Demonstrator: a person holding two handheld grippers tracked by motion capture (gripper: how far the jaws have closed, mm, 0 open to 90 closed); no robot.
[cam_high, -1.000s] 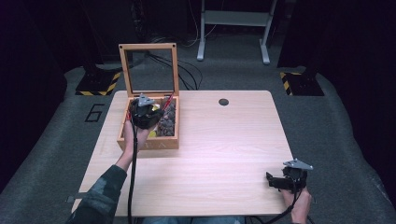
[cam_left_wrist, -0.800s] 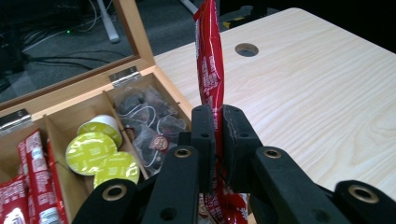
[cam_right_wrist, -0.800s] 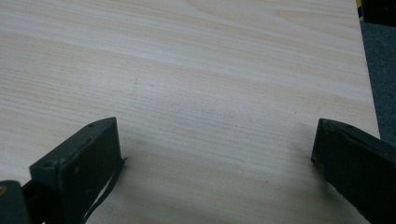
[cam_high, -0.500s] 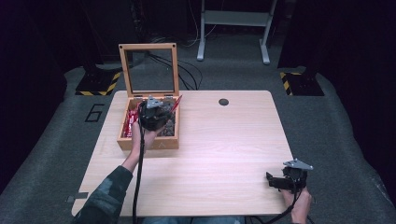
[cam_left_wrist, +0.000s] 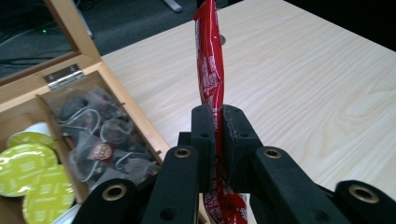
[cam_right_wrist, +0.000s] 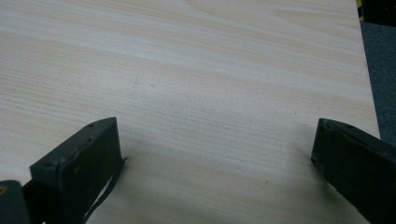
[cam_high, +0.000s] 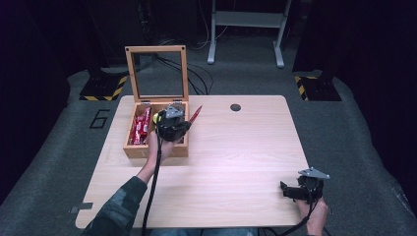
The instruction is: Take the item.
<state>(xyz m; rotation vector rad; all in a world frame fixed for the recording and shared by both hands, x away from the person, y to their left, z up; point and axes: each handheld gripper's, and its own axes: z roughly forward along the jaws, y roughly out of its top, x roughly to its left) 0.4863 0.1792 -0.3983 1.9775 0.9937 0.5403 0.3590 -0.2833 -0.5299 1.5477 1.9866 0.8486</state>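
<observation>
My left gripper (cam_high: 183, 123) hovers over the right side of an open wooden box (cam_high: 155, 151). It is shut on a red stick packet (cam_left_wrist: 208, 60), which points out past the box's right wall toward the bare table; the same red stick packet (cam_high: 196, 112) shows in the high view. In the left gripper view my left gripper (cam_left_wrist: 218, 113) pinches the packet near its lower end. My right gripper (cam_high: 285, 190) rests low at the table's front right corner. In its own view, my right gripper (cam_right_wrist: 215, 135) is open, with bare wood between the jaws.
The box lid (cam_high: 156, 49) stands upright at the back. More red packets (cam_high: 141, 126) lie in the left compartment. Tea bags (cam_left_wrist: 100, 140) and green capsules (cam_left_wrist: 29, 163) fill other compartments. A black round grommet (cam_high: 235, 107) sits at the table's (cam_high: 236, 157) far edge.
My left gripper has carried the red packet rightward, from above the box's middle to its right wall. The right gripper has stayed put.
</observation>
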